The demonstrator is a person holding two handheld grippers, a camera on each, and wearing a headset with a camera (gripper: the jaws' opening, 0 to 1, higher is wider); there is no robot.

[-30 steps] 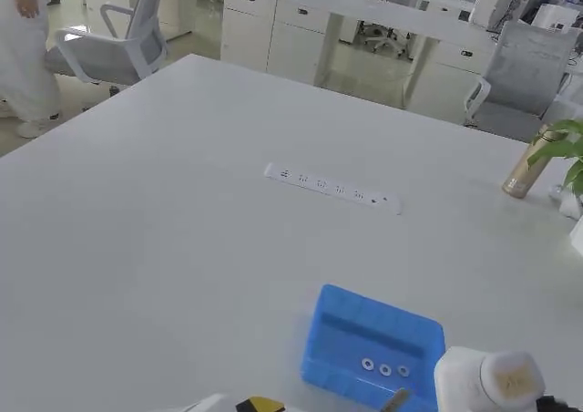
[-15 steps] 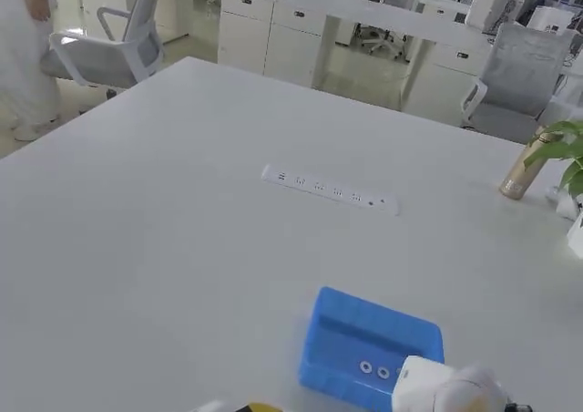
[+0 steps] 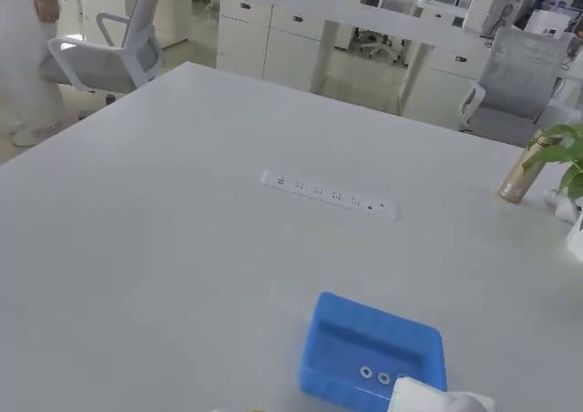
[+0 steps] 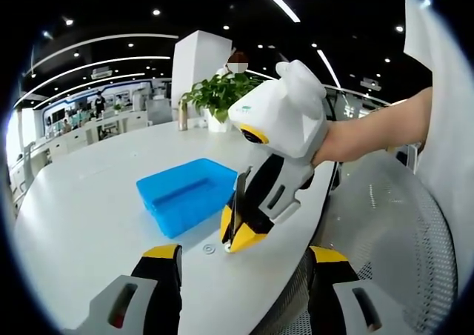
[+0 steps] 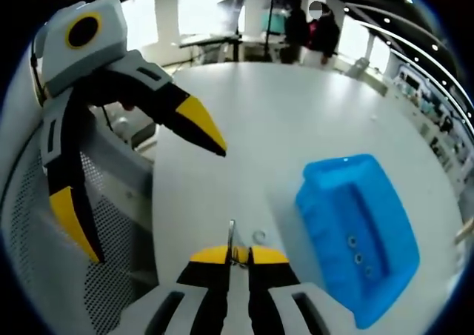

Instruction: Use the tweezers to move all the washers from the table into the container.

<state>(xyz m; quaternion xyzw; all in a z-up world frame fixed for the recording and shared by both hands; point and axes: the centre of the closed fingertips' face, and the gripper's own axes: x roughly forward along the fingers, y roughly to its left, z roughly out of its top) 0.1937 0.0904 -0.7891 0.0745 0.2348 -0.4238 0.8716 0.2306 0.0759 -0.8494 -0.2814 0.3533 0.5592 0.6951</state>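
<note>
The blue container sits at the table's near edge with small washers in it; three washers lie in a row on its floor. One washer lies on the table just beside the container. My right gripper is shut on thin metal tweezers, whose tip is close to that washer. My left gripper stands wide open with nothing between its jaws, off the table's edge. It faces the right gripper and the container.
A white power strip lies mid-table. A gold bottle and a potted plant stand at the far right. Office chairs and desks stand beyond the table. A mesh chair seat is below the grippers. A person stands far left.
The white casing of the right gripper has dropped toward the bottom edge of the head view. The head camera has tilted slightly.
</note>
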